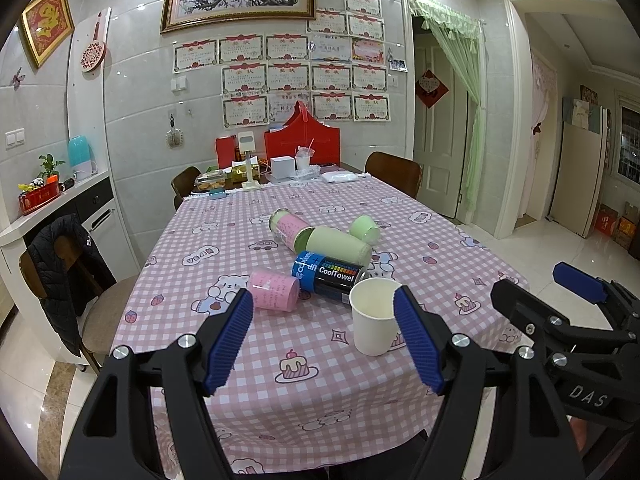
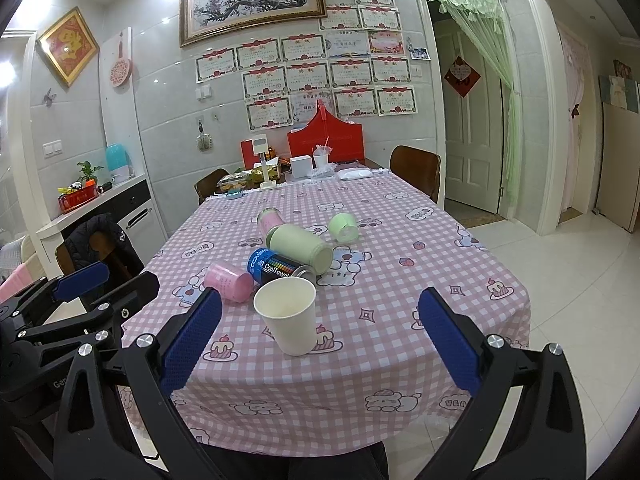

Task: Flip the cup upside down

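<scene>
A white paper cup stands upright, mouth up, on the pink checked tablecloth near the table's front edge; it also shows in the right wrist view. My left gripper is open and empty, held above the front edge, its right finger pad close beside the cup. My right gripper is open and empty, with the cup ahead between its wide-spread fingers, nearer the left one. Each gripper shows at the side of the other's view.
Behind the cup lie a blue CoolTowel can, a pink cup, a large green cup, a small green cup and a pink-labelled jar. Boxes and clutter sit at the far end. Chairs flank the table.
</scene>
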`<state>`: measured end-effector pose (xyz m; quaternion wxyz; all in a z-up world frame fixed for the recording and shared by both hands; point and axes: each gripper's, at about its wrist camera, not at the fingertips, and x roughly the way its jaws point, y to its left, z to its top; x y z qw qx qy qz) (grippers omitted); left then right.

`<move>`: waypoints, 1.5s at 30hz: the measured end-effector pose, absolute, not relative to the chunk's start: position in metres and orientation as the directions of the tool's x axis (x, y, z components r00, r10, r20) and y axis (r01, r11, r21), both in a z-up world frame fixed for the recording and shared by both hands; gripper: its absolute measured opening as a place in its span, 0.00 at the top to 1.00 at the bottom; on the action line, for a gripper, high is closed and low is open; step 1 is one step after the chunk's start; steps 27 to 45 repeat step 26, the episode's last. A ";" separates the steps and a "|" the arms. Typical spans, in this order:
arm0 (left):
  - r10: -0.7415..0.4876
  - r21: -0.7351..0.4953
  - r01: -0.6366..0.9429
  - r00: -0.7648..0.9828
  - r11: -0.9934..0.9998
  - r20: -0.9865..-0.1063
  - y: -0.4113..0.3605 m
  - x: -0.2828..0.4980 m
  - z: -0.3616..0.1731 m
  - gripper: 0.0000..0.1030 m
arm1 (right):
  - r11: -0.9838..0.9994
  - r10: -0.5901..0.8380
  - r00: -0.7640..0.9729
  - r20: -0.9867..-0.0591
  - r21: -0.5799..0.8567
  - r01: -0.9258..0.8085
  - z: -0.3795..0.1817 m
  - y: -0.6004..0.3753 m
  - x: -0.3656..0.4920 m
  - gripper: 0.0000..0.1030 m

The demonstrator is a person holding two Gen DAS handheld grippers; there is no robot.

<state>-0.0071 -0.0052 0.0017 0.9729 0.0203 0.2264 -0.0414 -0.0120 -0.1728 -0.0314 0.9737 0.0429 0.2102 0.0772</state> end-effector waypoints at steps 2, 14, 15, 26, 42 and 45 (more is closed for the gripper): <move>-0.072 0.020 0.091 0.894 0.996 -0.442 -0.005 -0.007 0.002 0.30 | 0.984 0.169 0.900 -0.403 0.117 -0.132 -0.031 -0.173 -0.012 0.08; -0.066 0.024 0.086 0.891 0.996 -0.450 -0.007 -0.003 -0.001 0.30 | 0.982 0.180 0.893 -0.412 0.135 -0.135 -0.033 -0.176 -0.010 0.08; -0.069 0.022 0.088 0.890 0.996 -0.450 -0.008 -0.003 -0.001 0.30 | 0.981 0.182 0.893 -0.412 0.139 -0.136 -0.034 -0.176 -0.010 0.08; -0.069 0.027 0.091 0.884 0.995 -0.463 -0.011 0.001 -0.003 0.30 | 0.981 0.180 0.892 -0.414 0.141 -0.133 -0.035 -0.179 -0.010 0.08; -0.069 0.027 0.091 0.884 0.995 -0.463 -0.011 0.001 -0.003 0.30 | 0.981 0.180 0.892 -0.414 0.141 -0.133 -0.035 -0.179 -0.010 0.08; -0.069 0.027 0.091 0.884 0.995 -0.463 -0.011 0.001 -0.003 0.30 | 0.981 0.180 0.892 -0.414 0.141 -0.133 -0.035 -0.179 -0.010 0.08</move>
